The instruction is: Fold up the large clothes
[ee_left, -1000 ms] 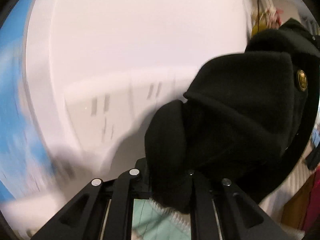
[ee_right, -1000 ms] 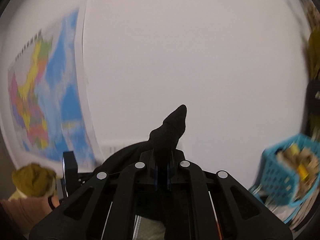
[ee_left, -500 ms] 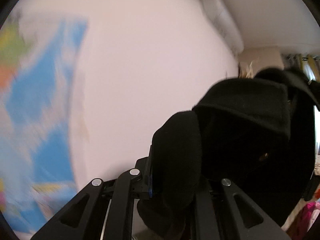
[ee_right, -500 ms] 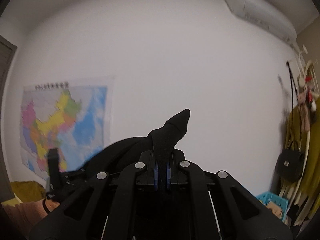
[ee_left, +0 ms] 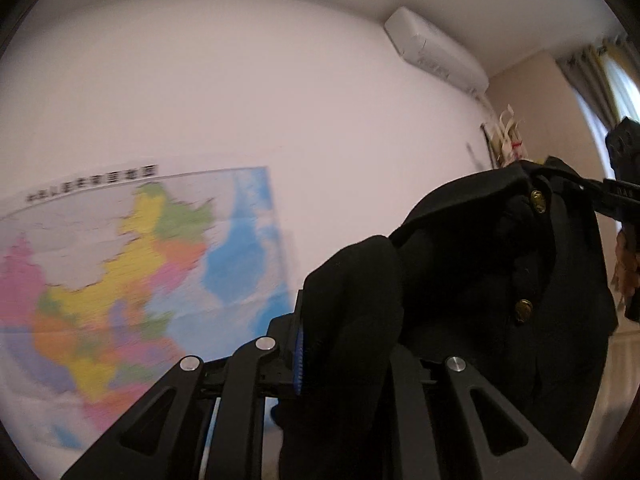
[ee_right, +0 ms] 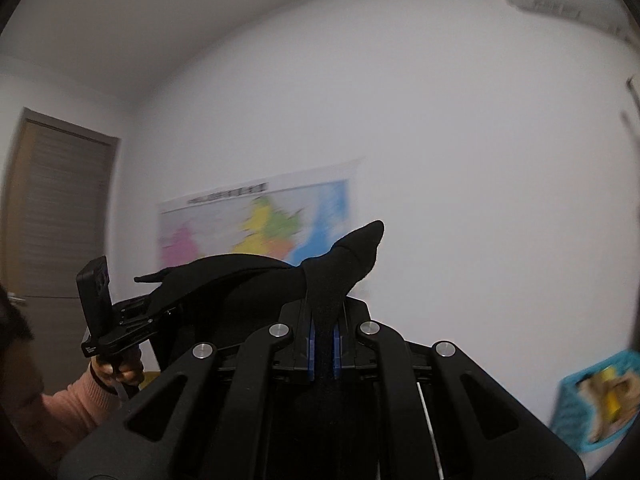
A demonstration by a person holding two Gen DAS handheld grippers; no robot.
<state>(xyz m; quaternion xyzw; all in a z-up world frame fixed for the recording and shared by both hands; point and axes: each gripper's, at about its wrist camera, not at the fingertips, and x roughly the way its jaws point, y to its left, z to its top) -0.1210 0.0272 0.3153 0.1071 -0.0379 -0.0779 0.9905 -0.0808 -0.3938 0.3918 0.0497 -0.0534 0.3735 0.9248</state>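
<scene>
1. The left gripper (ee_left: pixel 344 360) points roughly level toward a white wall carrying a blurred colourful map (ee_left: pixel 132 280). A thick bunch of black woollen coat with brass buttons (ee_left: pixel 480 280) is wedged between its fingers; the jaws are opening slightly, yet the cloth fills the gap and the blue pad (ee_left: pixel 298 360) lies against it.

2. From that grip the coat runs rightward and a little upward, as the left wrist view shows, toward the right gripper (ee_left: pixel 580 188), which has it near the top brass button (ee_left: pixel 538 200). The garment's long axis therefore lies across, from one gripper to the other, held in the air with its body sagging between and below.

3. In the right wrist view, the right gripper (ee_right: pixel 322 344) is closed almost fully on a narrow tongue of the black coat (ee_right: pixel 344 264), whose tip pokes up beyond the blue pads (ee_right: pixel 310 348).

4. Judgement: both hands carry the coat equally. Laying it down flat likely depends on keeping this span taut; the loosening left grip is the weak point.
</scene>
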